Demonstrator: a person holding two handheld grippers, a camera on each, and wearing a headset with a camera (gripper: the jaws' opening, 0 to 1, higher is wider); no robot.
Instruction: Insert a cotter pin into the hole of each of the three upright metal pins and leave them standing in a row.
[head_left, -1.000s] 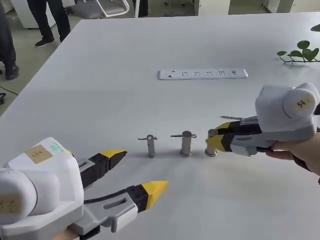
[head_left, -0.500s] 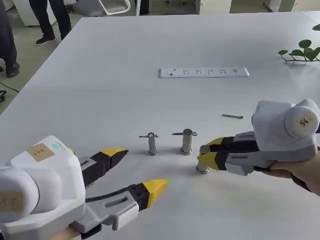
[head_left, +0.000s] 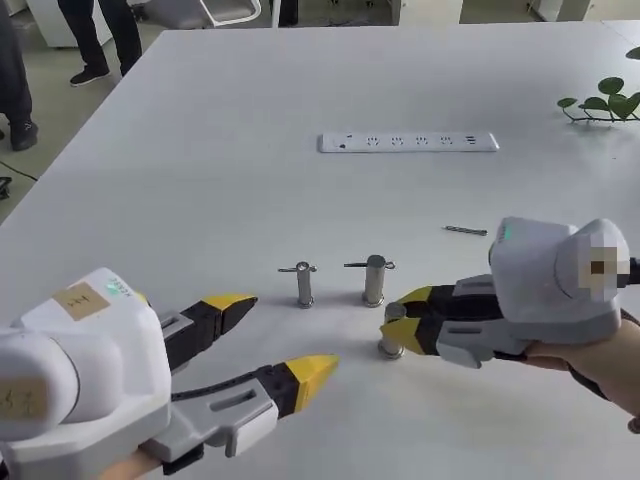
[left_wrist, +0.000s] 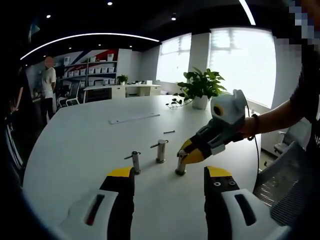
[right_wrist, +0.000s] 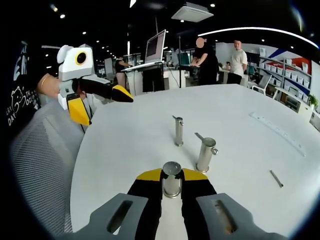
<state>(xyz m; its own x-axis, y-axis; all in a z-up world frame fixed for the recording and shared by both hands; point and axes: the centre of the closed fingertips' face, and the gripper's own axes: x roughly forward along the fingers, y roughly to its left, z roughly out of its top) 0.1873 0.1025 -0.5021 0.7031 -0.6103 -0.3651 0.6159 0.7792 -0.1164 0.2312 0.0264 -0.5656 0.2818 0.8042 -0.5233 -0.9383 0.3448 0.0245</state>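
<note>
Silver metal pin clamped in my right gripper, flat top in right gripper view; left gripper agape.

At lower left of the head view, the left gripper hovers with its 2 yellow-tipped jaws spread wide, pointing toward the upper right. At right, the right gripper, held by a hand, points left, jaws clamped on a metal pin.

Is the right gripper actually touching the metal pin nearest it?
Touching. The right gripper view shows the right gripper with its yellow jaws pressed against both sides of the metal pin, with no gap.
</note>
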